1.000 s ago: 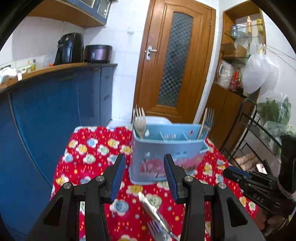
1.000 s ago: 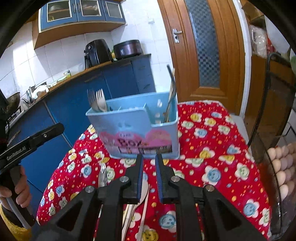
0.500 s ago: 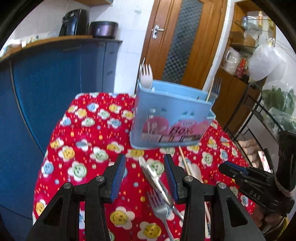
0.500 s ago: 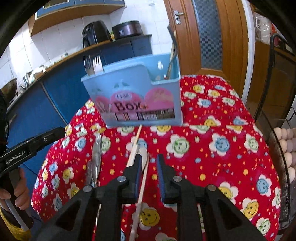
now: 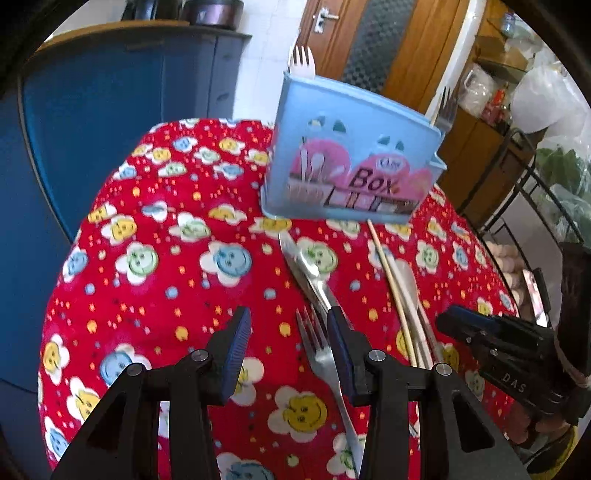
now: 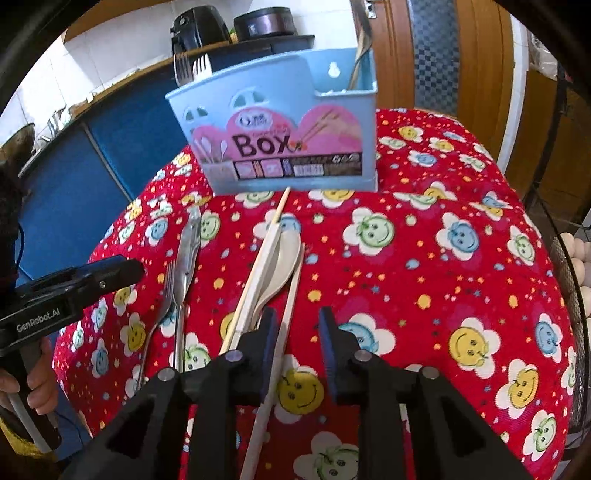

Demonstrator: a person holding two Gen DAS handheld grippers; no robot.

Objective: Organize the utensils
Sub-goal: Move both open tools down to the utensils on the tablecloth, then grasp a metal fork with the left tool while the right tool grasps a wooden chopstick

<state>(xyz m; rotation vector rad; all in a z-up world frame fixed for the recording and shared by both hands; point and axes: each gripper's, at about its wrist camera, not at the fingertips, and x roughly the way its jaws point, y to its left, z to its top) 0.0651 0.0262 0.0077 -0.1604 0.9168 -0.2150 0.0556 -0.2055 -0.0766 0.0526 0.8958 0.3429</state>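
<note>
On the worktop (image 6: 424, 277) with its red flowered cloth, a metal fork (image 5: 317, 347) lies between the half-spread jaws of the left gripper (image 5: 286, 345), apparently untouched. The right gripper (image 6: 297, 341), its jaws opening, hangs over a chopstick (image 6: 291, 291) beside the pale spoon (image 6: 280, 266). The blue utensil box (image 6: 280, 140) stands behind them.

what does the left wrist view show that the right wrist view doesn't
Only the left wrist view: a shelf with white plastic bags and leafy greens.
Only the right wrist view: a black appliance and a dark pot in full on the counter.
Both: the blue box, knife, fork, pale spoon and chopsticks on the red cloth.
</note>
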